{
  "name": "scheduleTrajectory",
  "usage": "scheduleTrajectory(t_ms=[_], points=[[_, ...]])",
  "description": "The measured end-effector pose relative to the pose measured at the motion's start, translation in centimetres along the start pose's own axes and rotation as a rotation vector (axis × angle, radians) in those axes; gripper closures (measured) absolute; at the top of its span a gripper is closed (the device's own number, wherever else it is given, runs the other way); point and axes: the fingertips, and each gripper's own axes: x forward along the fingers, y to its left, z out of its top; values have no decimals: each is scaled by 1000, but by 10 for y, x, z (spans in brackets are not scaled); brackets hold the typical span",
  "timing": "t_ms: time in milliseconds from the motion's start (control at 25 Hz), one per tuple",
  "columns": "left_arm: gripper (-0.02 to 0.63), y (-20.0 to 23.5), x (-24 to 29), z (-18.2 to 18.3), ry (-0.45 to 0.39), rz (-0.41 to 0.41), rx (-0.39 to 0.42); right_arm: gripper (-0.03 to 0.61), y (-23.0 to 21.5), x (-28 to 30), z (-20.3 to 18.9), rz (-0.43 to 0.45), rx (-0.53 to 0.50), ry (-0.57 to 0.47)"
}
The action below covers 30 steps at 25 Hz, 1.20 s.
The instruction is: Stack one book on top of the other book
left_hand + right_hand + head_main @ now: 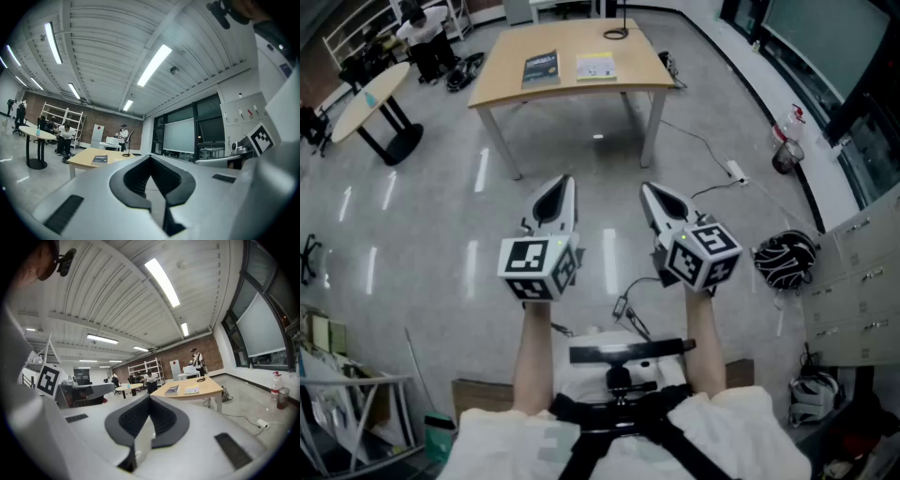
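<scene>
While left gripper (567, 181) hovers, books (540, 67) lie far ahead.

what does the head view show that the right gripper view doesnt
Only the head view: the person's forearms and a striped black object on the floor. Only the right gripper view: the ceiling lights and the brick back wall. Both: the right gripper, shut and empty, and the wooden table with the dark book beside the light book, not yet stacked.
</scene>
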Motion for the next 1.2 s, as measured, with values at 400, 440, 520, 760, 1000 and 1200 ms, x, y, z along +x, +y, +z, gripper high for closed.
scheduleTrajectory(t_ms=[400, 440, 520, 760, 1000, 1200], points=[[609, 27, 4, -15, 46, 1, 6, 581, 2, 25, -19, 4, 19, 21], [609, 33, 4, -17, 40, 8, 2, 581, 2, 28, -22, -1, 4, 33], [609, 46, 4, -17, 25, 22, -31, 581, 2, 33, -28, -14, -8, 45], [609, 60, 14, -22, 30, -24, -50, 581, -5, 42, -44, -46, 89, 38], [609, 69, 70, -43, 83, -61, -42, 581, -45, 84, -49, -66, 115, 51], [609, 94, 150, -55, 99, -52, -46, 581, -108, 147, -37, -60, 143, 43]])
